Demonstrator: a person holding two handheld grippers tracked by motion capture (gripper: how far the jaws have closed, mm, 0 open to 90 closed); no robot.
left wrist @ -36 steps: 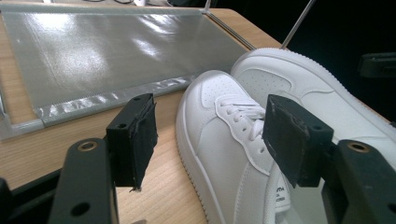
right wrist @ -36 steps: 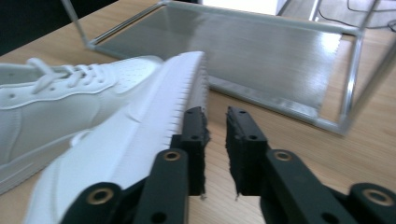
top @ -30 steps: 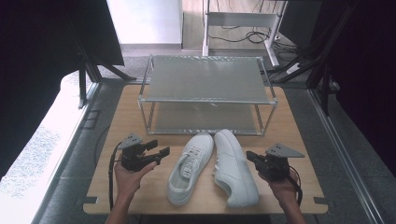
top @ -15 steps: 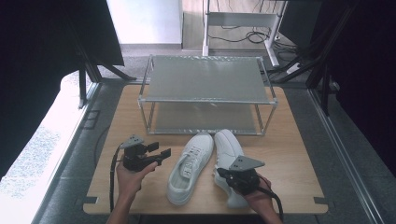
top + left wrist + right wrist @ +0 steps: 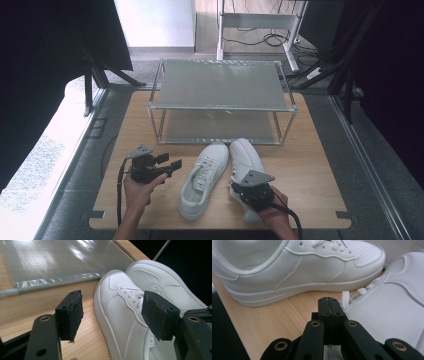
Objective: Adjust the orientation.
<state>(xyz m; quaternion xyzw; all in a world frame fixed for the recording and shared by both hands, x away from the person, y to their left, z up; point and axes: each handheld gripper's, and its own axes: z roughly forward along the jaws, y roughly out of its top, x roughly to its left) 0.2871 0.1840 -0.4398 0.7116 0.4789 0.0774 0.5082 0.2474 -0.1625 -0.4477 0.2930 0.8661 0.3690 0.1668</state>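
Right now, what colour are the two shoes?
Both plain white: the left shoe and the right shoe, laces included. Clearest in the left gripper view.

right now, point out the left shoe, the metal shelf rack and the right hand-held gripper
left shoe point(image 5: 202, 180): high view, on its laces.
metal shelf rack point(image 5: 220, 85): high view, on the top shelf surface.
right hand-held gripper point(image 5: 329, 305): right gripper view, at the seam of its closed jaw tips.
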